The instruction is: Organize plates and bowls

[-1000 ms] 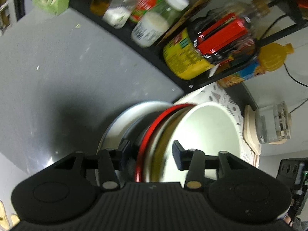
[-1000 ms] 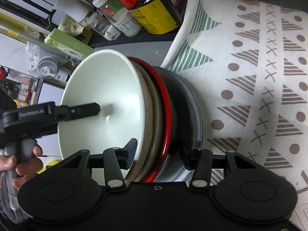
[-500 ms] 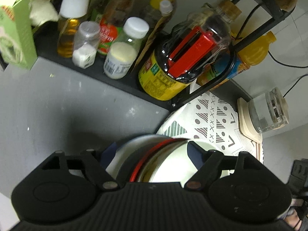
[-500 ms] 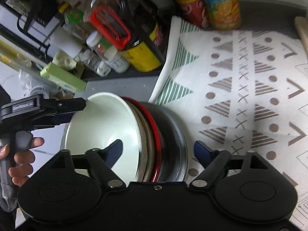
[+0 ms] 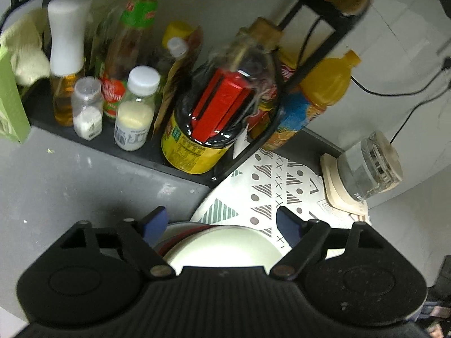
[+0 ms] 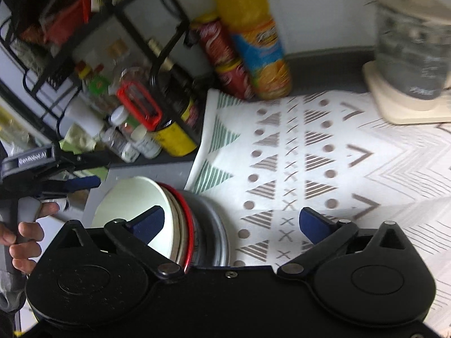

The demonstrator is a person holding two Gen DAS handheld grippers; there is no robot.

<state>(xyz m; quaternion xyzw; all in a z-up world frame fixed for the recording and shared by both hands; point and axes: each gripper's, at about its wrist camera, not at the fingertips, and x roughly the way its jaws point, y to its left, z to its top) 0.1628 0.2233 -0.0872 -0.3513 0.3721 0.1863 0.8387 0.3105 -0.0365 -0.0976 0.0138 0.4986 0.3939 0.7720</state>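
A stack of dishes stands on the grey counter at the edge of the patterned mat [image 6: 324,169]. On top is a white bowl [image 6: 132,205], and under it lie a beige bowl, a red-rimmed plate [image 6: 189,225] and a grey metal dish [image 6: 214,225]. In the left wrist view only the white bowl [image 5: 222,249] and a strip of red rim show. My left gripper [image 5: 221,222] hovers above the stack, jaws opening, pads touching nothing. My right gripper [image 6: 231,224] is above the stack's right side, jaws opening, pads clear of it. The left gripper [image 6: 94,170] also shows at the left of the right wrist view, held by a hand [image 6: 25,231].
A black rack behind holds several bottles and a dark jug with a red handle [image 5: 214,129]. An orange juice bottle [image 5: 318,95] and a red can [image 6: 222,62] stand by the wall. A glass jar on a beige coaster [image 5: 366,166] sits on the mat's far side. A green box [image 5: 8,107] is at the left.
Both grippers were clamped on the stack's rims. They have let go, widened their jaws and lifted up and back, so the stack now sits lower in both views.
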